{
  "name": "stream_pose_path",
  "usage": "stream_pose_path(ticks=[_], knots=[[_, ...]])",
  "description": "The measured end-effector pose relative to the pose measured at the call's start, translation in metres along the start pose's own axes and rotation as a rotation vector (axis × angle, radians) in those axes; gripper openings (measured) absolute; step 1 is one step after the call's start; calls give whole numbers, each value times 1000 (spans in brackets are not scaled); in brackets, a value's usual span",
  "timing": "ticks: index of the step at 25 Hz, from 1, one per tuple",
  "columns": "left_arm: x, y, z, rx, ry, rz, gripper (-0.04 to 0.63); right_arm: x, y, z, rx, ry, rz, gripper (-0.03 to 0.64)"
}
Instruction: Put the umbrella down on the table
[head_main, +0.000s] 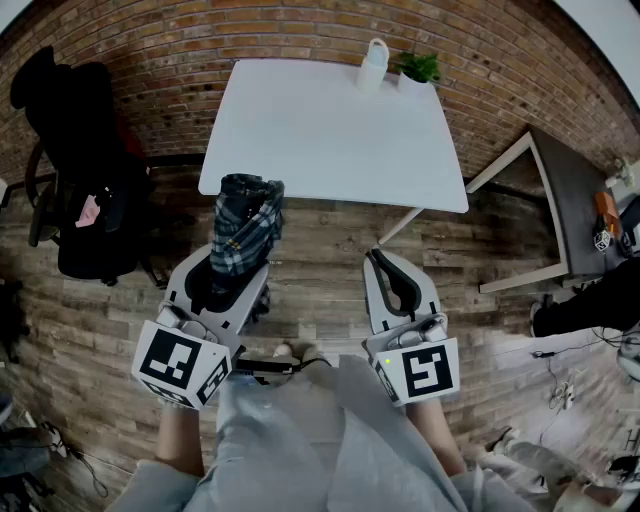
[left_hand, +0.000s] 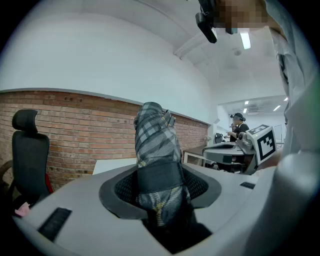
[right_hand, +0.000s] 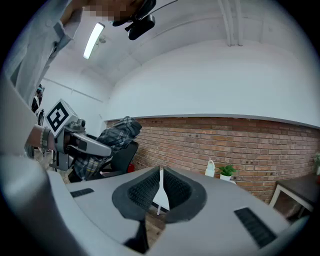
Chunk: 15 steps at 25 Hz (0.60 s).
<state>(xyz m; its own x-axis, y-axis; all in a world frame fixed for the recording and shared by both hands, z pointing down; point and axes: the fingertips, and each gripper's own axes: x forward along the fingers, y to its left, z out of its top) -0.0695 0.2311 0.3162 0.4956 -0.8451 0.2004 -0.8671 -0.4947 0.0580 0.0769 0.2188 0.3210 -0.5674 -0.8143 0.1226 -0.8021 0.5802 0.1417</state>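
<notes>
Nearest, my left hand-held gripper (head_main: 238, 262) pinches the folded plaid umbrella (head_main: 245, 215), held over the floor (head_main: 320, 250) just short of the table (head_main: 320, 130). My right hand-held gripper (head_main: 385, 262) is pressed together, empty. A bottle (head_main: 373, 65) and plant (head_main: 418, 68) stand at the table's far edge.

The folded plaid umbrella (head_main: 243, 232) stands tilted, seemingly at the white table (head_main: 330, 130) edge.
</notes>
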Motion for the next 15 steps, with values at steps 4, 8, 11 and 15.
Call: stream_pose_path(ticks=[4,8,11,15], knots=[[1,1,-2,4,1,-1,232,1,0,-2,-1,2,-1,52],[2,2,-3,5,2,-2,232,2,1,-4,-2,5,-3,52],[2,3,-4,6,4,-5,232,2,2,-4,-2,7,-3,52],[3,3,-5,4,4,-8,232,1,2,-6,-2,11,-8,52]])
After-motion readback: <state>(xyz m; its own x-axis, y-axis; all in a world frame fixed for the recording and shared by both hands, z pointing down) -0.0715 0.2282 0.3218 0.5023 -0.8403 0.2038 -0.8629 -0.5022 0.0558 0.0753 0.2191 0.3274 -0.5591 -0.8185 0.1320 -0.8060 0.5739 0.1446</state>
